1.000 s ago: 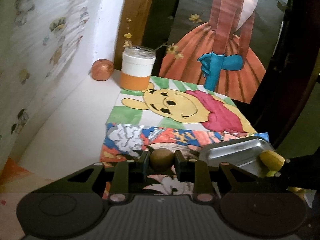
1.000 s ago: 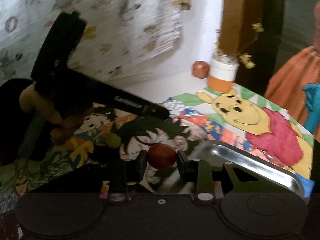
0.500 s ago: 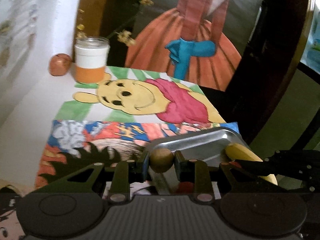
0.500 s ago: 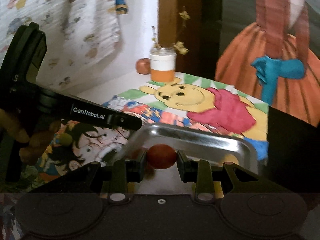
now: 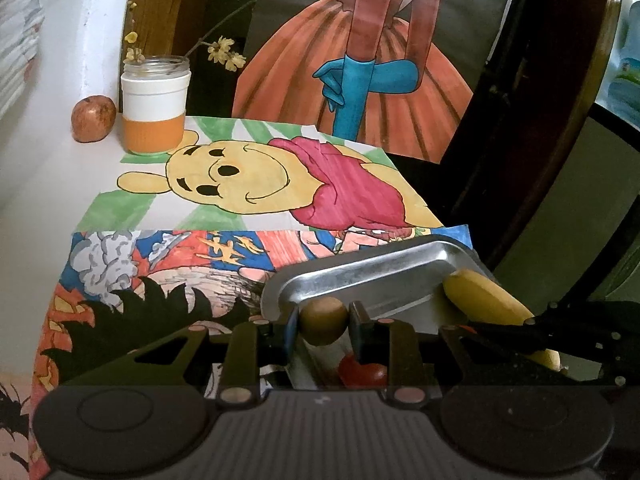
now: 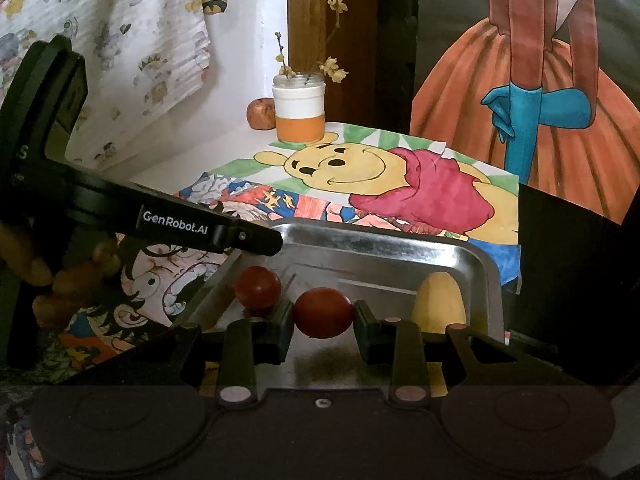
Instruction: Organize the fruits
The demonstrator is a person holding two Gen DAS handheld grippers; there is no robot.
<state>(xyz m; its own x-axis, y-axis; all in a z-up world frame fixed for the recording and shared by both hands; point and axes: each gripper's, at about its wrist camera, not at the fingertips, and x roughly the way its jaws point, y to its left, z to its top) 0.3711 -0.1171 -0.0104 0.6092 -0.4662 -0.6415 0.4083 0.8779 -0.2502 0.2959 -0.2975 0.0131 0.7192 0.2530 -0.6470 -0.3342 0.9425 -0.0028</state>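
My left gripper (image 5: 324, 320) is shut on a small brown round fruit (image 5: 323, 319) and holds it over the near left corner of the metal tray (image 5: 360, 268). My right gripper (image 6: 323, 318) is shut on a red round fruit (image 6: 323, 317) above the tray (image 6: 384, 248). A second red fruit (image 6: 257, 288) and a yellow fruit (image 6: 439, 300) lie in the tray. They also show in the left wrist view, the red one (image 5: 362, 374) below my fingers and the yellow one (image 5: 486, 300) at the right. The left gripper's body (image 6: 192, 228) crosses the right wrist view.
A white and orange jar (image 5: 154, 118) with twigs stands at the table's back, with an apple (image 5: 93, 118) beside it. Coloured drawings (image 5: 256, 176) cover the table. A wall is on the left, a dark wooden frame (image 5: 560, 100) on the right.
Both grippers have moved right and forward over the tray, each still holding its fruit. The tray, the second red fruit and the yellow fruit now show closer.
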